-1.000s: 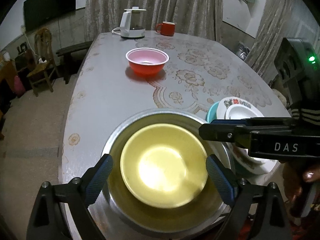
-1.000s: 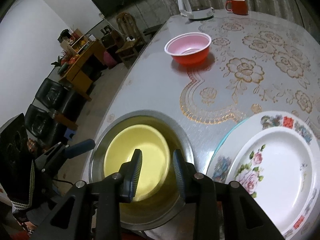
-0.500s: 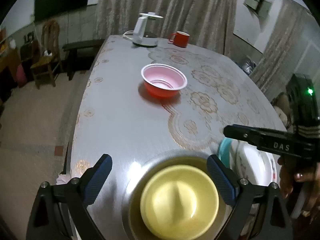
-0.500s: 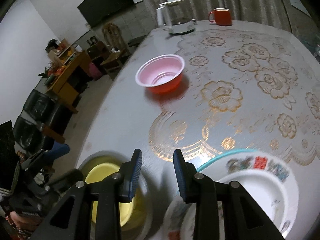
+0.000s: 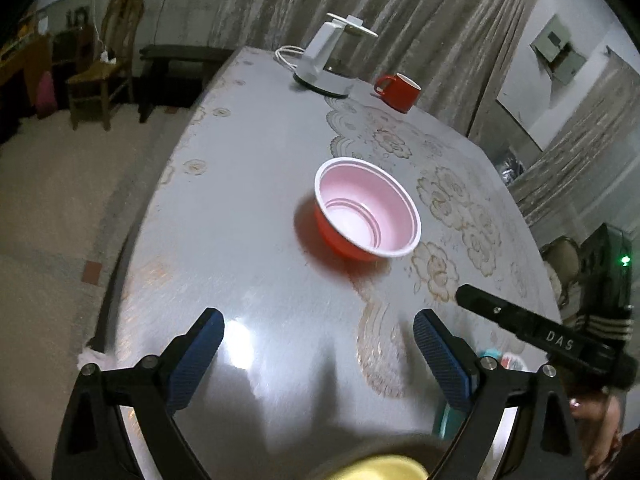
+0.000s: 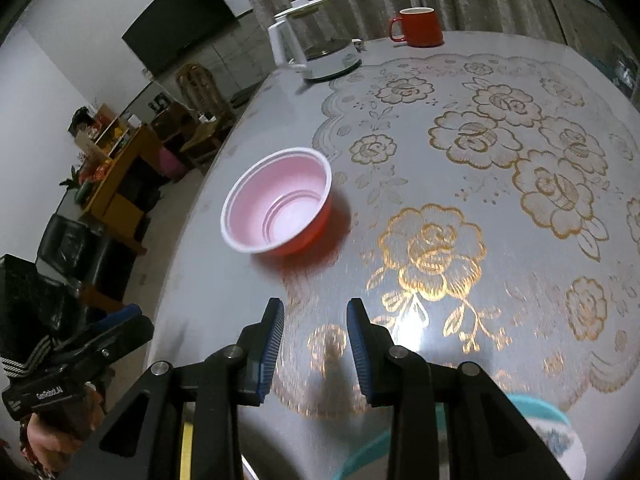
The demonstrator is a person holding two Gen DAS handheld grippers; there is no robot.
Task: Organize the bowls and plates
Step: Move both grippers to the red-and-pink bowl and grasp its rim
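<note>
A red bowl with a pink inside (image 5: 367,216) (image 6: 278,209) stands upright on the table ahead of both grippers. My left gripper (image 5: 316,354) is open wide and empty, short of the bowl. My right gripper (image 6: 315,344) has a narrow gap between its pads and holds nothing. The yellow bowl (image 5: 384,470) shows only as an edge at the bottom of the left wrist view. The stacked plates with a teal rim (image 6: 536,436) lie at the bottom right of the right wrist view.
A white kettle (image 5: 332,60) (image 6: 308,44) and a red mug (image 5: 398,88) (image 6: 418,26) stand at the table's far end. The table (image 6: 500,160) has a gold flower cloth. The left table edge drops to the floor; chairs and a cabinet stand beyond.
Both grippers have risen and moved forward from the yellow bowl in the metal basin toward the red bowl. The basin and plates have slid to the bottom of both views.
</note>
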